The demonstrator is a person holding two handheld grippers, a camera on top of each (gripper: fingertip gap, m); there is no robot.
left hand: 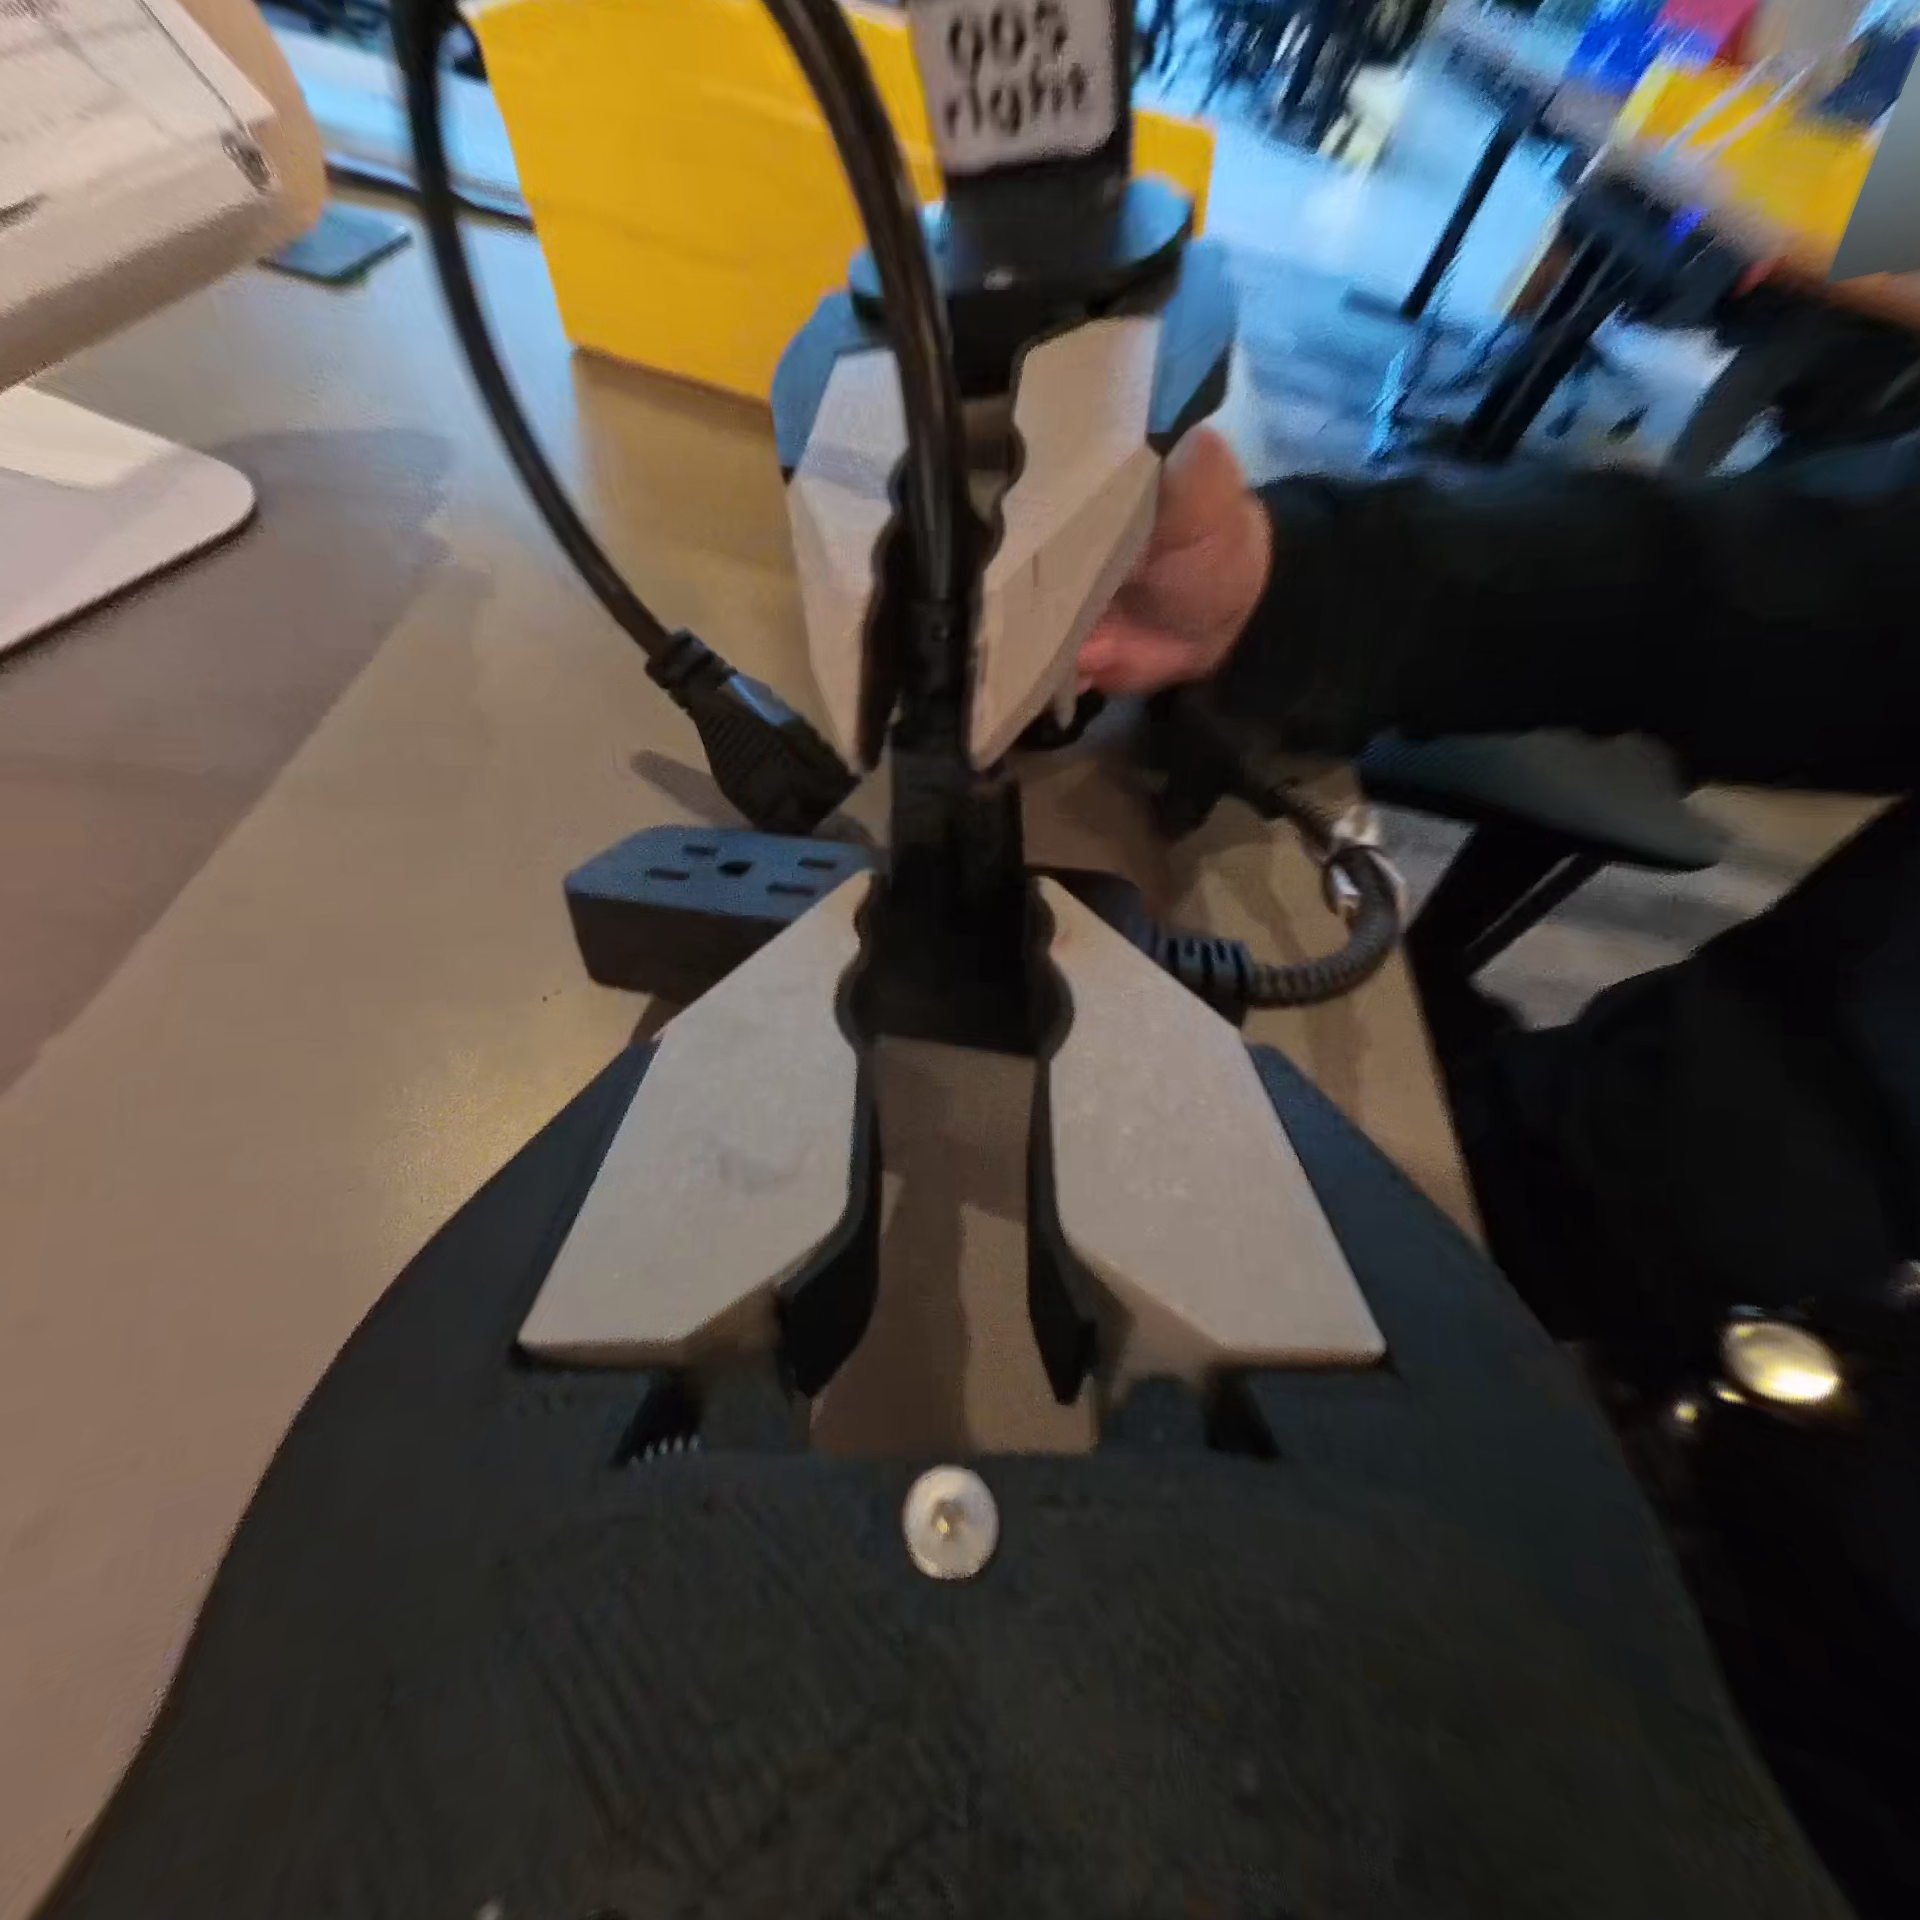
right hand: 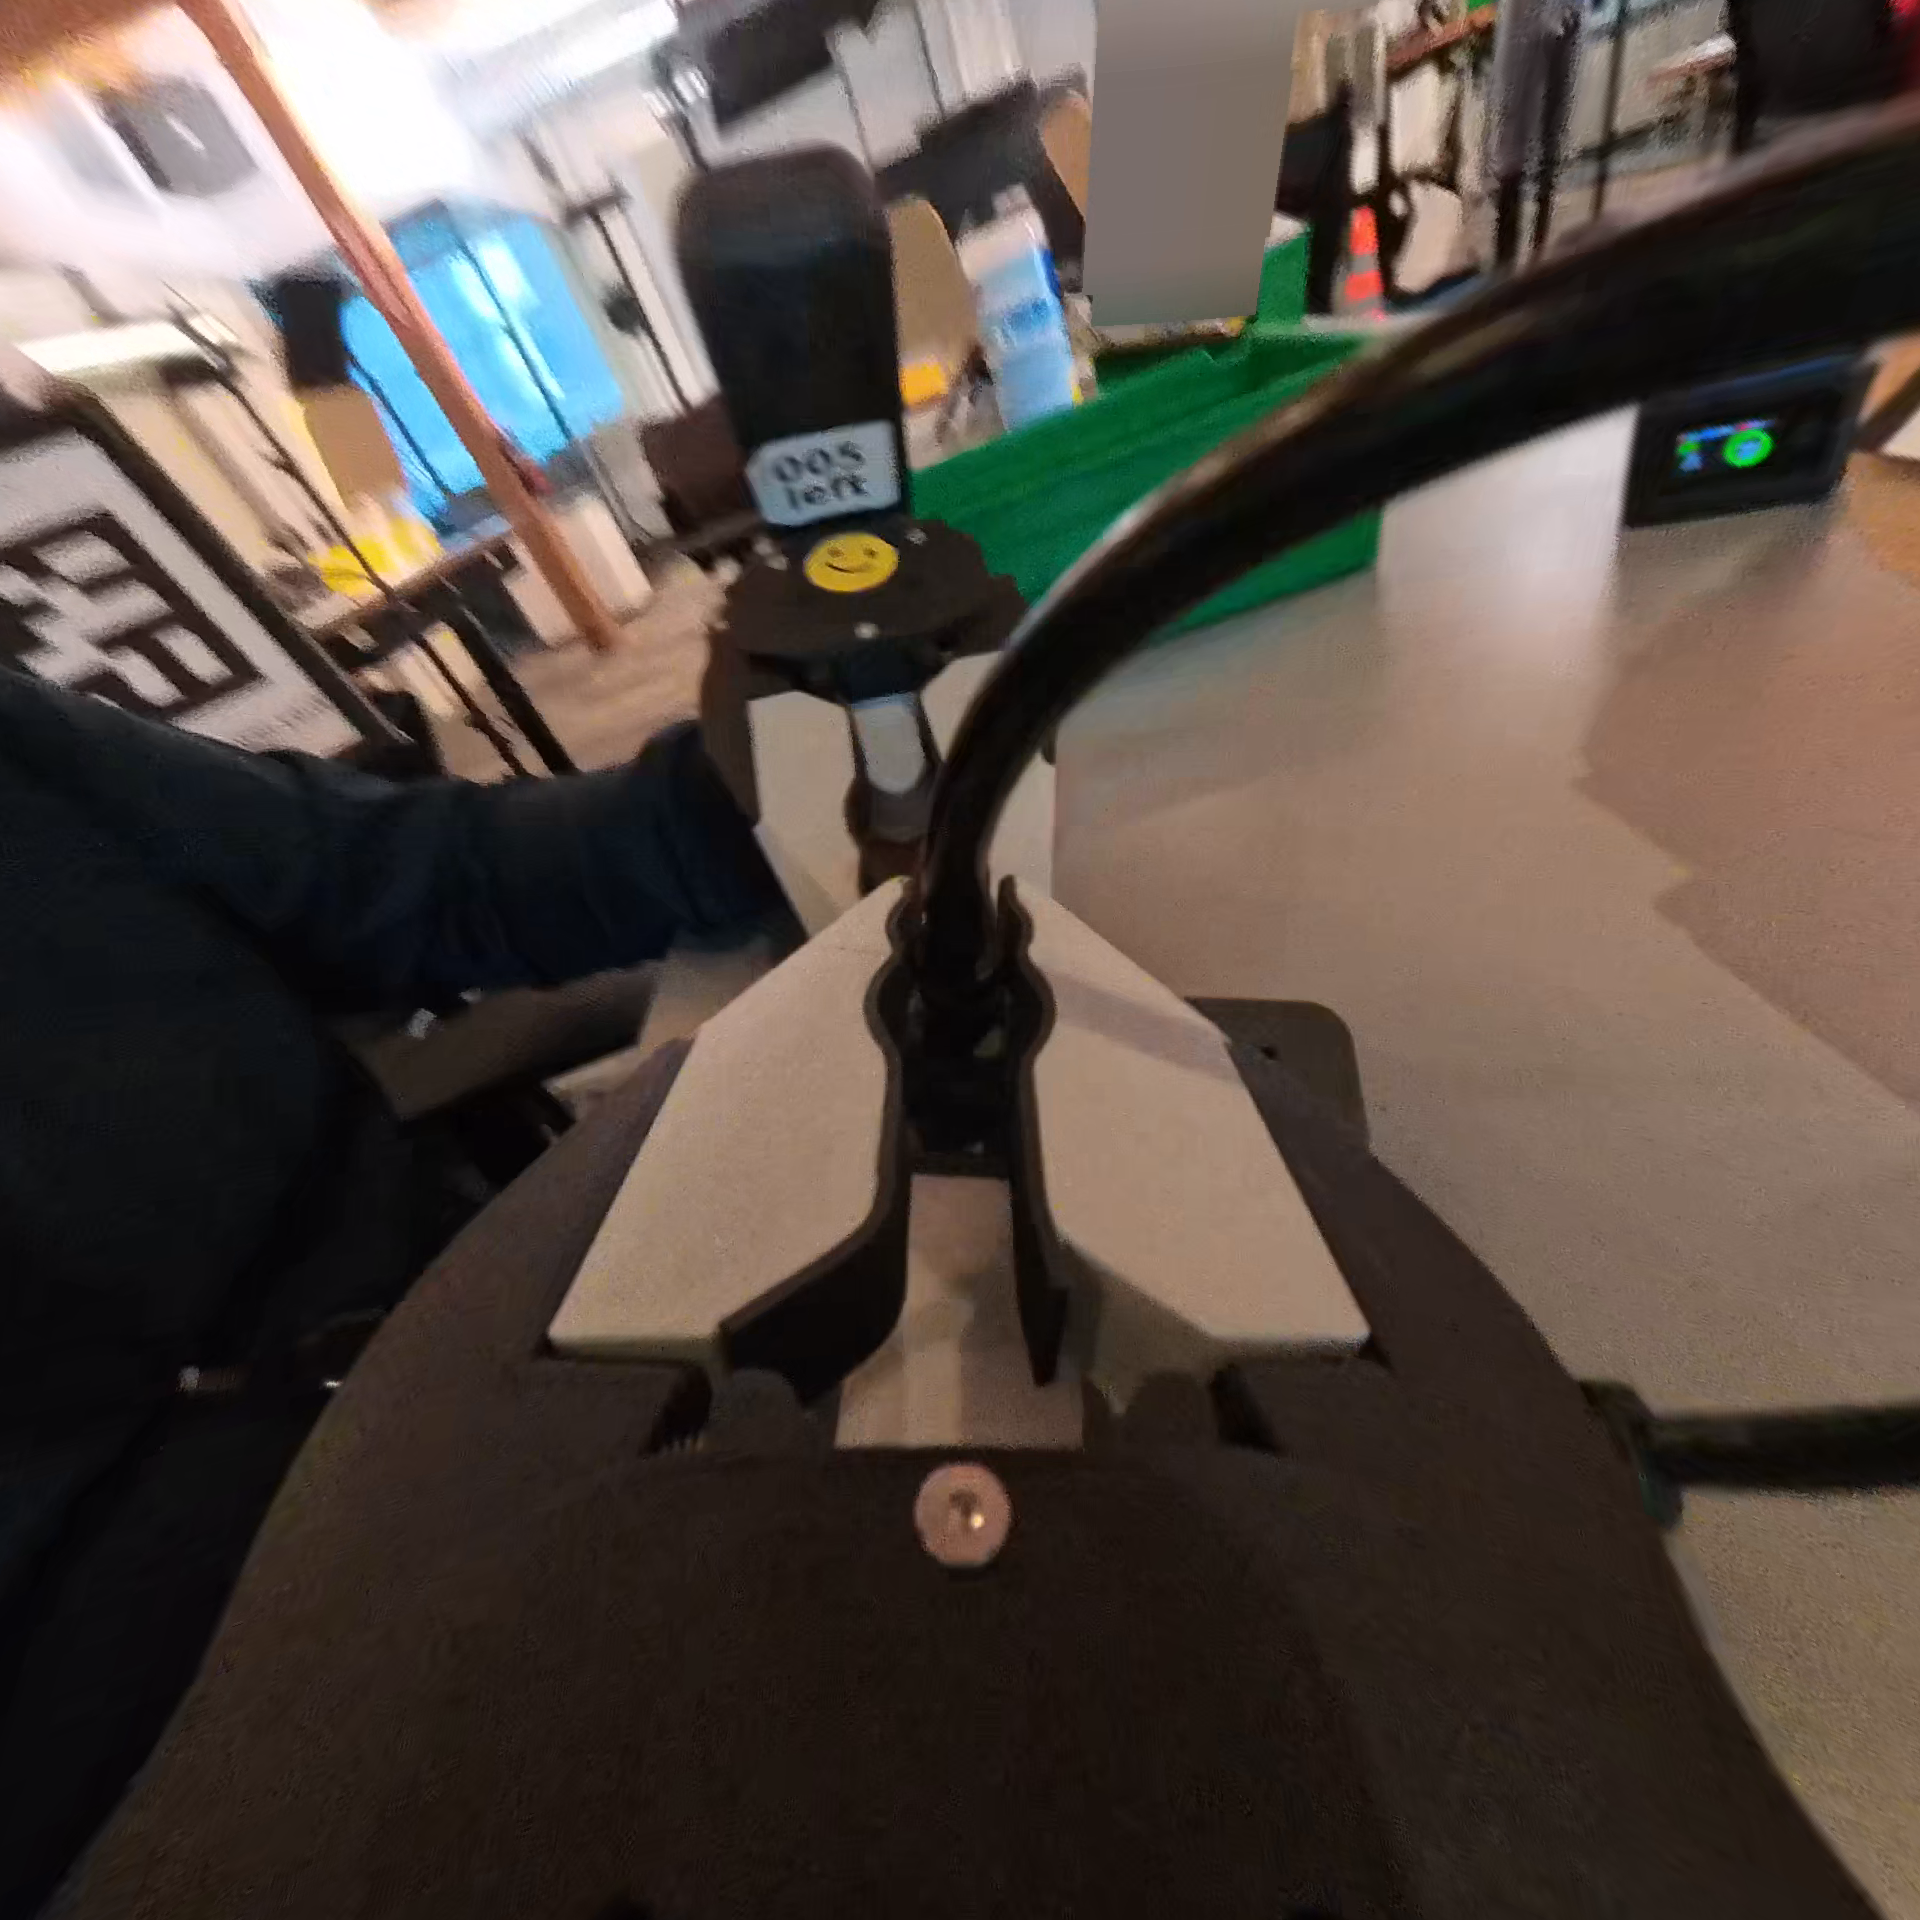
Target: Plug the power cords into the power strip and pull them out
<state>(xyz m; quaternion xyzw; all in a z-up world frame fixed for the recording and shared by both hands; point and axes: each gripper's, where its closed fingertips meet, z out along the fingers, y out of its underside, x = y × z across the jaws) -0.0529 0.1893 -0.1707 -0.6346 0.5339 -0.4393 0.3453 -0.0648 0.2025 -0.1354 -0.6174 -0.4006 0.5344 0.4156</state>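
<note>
Two views: both taken at close quarters over a tan worktop (left hand: pixel 312 1039).
Left wrist view, fingers: the left gripper (left hand: pixel 951 935) is clenched on the end of a black power strip (left hand: pixel 717 894); its free outlets face up just left of the fingers.
Left wrist view, far side: the right gripper (left hand: pixel 925 748) points down from above, its fingers clamped on a black power cord (left hand: pixel 925 436) just above its plug (left hand: pixel 951 831), which stands upright over the strip. Whether the prongs are seated I cannot tell.
Left wrist view, other cord: a second plug (left hand: pixel 764 743) hangs just left of the right gripper, above the strip.
Left wrist view, strip lead: a braided lead (left hand: pixel 1299 966) curls off to the right.
Left wrist view, backdrop: a yellow bin (left hand: pixel 675 187) behind.
Right wrist view, fingers: the right gripper (right hand: pixel 956 914) is closed on the cord (right hand: pixel 1299 416), which arches up and to the right.
Right wrist view, opposite: the left gripper (right hand: pixel 862 623) faces it, a dark sleeve (right hand: pixel 468 883) behind.
Handling: the cord looks stiff and springy, likely to twist the plug; the moulded plug body is the better hold. The strip seems light and would probably lift on a pull, so it needs pinning down.
</note>
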